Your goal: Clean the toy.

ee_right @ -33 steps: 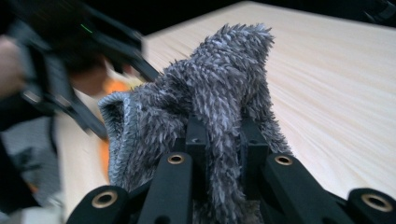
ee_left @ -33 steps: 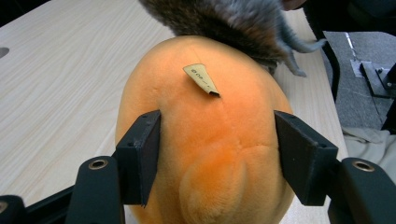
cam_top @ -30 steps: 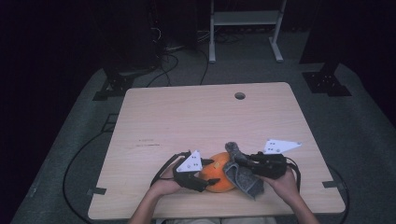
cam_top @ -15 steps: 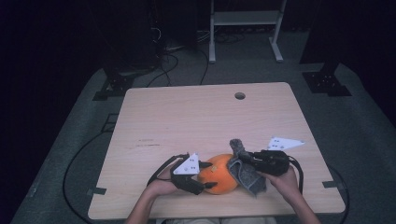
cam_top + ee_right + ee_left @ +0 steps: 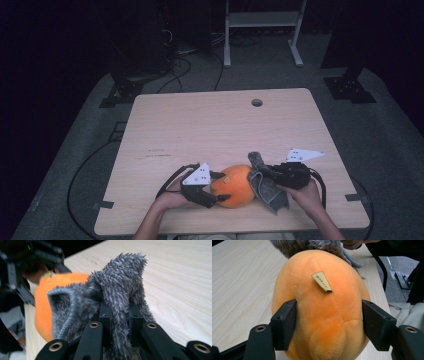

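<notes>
Lower middle of the high view: the orange plush pumpkin (image 5: pixel 234 186) sits on the table (image 5: pixel 210 130) near its front edge. The left claw (image 5: pixel 216 187) straddles it, jaws just been opening, pads resting at its sides. The right claw (image 5: pixel 261 175) is clamped tight on the grey fuzzy cloth (image 5: pixel 267 189), draped against the pumpkin's right side.

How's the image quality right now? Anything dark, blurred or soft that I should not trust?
High view: room around the table is nearly black, tabletop evenly lit, no glare. Left gripper view: orange plush and its paper tag are sharp; the far background softens. Right gripper view: grey cloth is crisp, but the plush behind it and the dark top-left corner are blurred.
</notes>
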Demonstrator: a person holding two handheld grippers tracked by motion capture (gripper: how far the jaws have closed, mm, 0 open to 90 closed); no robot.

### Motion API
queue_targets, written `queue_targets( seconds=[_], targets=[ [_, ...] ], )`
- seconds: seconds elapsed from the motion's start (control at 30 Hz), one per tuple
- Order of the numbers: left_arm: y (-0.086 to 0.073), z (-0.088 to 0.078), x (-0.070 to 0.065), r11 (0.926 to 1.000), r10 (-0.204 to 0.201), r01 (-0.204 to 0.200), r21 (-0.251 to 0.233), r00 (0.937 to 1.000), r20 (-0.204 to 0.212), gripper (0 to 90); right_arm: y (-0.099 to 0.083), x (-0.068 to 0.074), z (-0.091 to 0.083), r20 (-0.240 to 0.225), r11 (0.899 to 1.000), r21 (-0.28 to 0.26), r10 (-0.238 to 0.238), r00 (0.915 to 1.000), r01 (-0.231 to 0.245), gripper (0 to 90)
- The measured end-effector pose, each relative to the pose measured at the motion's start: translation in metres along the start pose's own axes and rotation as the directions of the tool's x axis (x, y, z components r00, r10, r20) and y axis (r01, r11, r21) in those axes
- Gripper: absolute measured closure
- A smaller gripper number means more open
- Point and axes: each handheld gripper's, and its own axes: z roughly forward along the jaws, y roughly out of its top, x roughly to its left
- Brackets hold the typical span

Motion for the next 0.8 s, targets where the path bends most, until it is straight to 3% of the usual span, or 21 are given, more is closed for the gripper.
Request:
queue_targets(
  seconds=[0.1, 0.13, 0.17, 0.2, 0.23, 0.37, 0.47, 0.6, 0.67, 0.73, 0.77, 0.8],
  targets=[
    [-0.003, -0.003, 0.003, 0.9999, -0.014, 0.014, -0.005, 0.9999, 0.003, 32.1, -0.005, -0.003, 0.006, 0.017, 0.997, 0.079, 0.016, 0.9997, -0.017, 77.2],
    [-0.003, -0.003, 0.003, 0.9999, -0.014, 0.014, -0.005, 0.9999, 0.003, 31.9, -0.005, -0.003, 0.006, 0.017, 0.997, 0.079, 0.016, 0.9997, -0.017, 77.2],
    [-0.003, -0.004, 0.004, 0.9998, -0.02, 0.02, -0.008, 0.9998, 0.004, 31.7, -0.007, -0.002, 0.007, 0.068, 0.989, 0.146, -0.014, 0.9976, 0.004, 77.2],
    [-0.004, -0.004, 0.005, 0.9997, -0.022, 0.022, -0.009, 0.9998, 0.004, 31.7, -0.007, -0.002, 0.007, 0.068, 0.989, 0.146, -0.014, 0.9976, 0.004, 77.2],
    [-0.004, -0.003, 0.006, 0.9995, -0.028, 0.028, -0.012, 0.9996, 0.003, 30.9, -0.007, -0.003, 0.005, 0.066, 0.99, 0.144, -0.007, 0.9978, -0.003, 77.2],
    [-0.004, -0.001, 0.006, 0.9994, -0.032, 0.032, -0.013, 0.9995, 0.0, 29.1, 0.003, -0.001, -0.002, 0.004, 1.0, 0.008, 0.012, 0.9999, -0.013, 77.2],
    [-0.004, -0.003, 0.007, 0.9993, -0.036, 0.036, -0.01, 0.9993, -0.005, 28.9, 0.004, 0.004, 0.009, 0.014, 0.999, 0.03, -0.021, 0.9997, 0.02, 77.2],
    [-0.005, -0.003, 0.008, 0.9992, -0.039, 0.039, -0.013, 0.9992, -0.004, 28.5, -0.003, -0.003, 0.011, 0.036, 0.997, 0.072, -0.002, 0.9994, -0.001, 77.3],
    [-0.003, -0.001, 0.006, 0.9993, -0.036, 0.036, -0.011, 0.9993, 0.001, 28.5, -0.008, -0.009, 0.008, 0.071, 0.995, 0.101, 0.004, 0.9975, -0.011, 77.2],
    [-0.003, 0.001, 0.005, 0.9994, -0.033, 0.033, -0.009, 0.9995, 0.005, 28.2, -0.003, -0.008, 0.003, 0.062, 0.999, 0.033, 0.015, 0.998, -0.017, 77.2],
    [-0.003, 0.001, 0.005, 0.9994, -0.033, 0.033, -0.009, 0.9995, 0.005, 28.2, -0.003, -0.008, 0.003, 0.062, 0.999, 0.033, 0.015, 0.998, -0.017, 77.2],
    [-0.001, 0.002, 0.003, 0.9998, -0.022, 0.022, -0.005, 0.9998, 0.005, 28.1, 0.003, -0.006, 0.002, 0.029, 0.999, -0.04, 0.024, 0.9993, -0.023, 77.2]
  ],
)
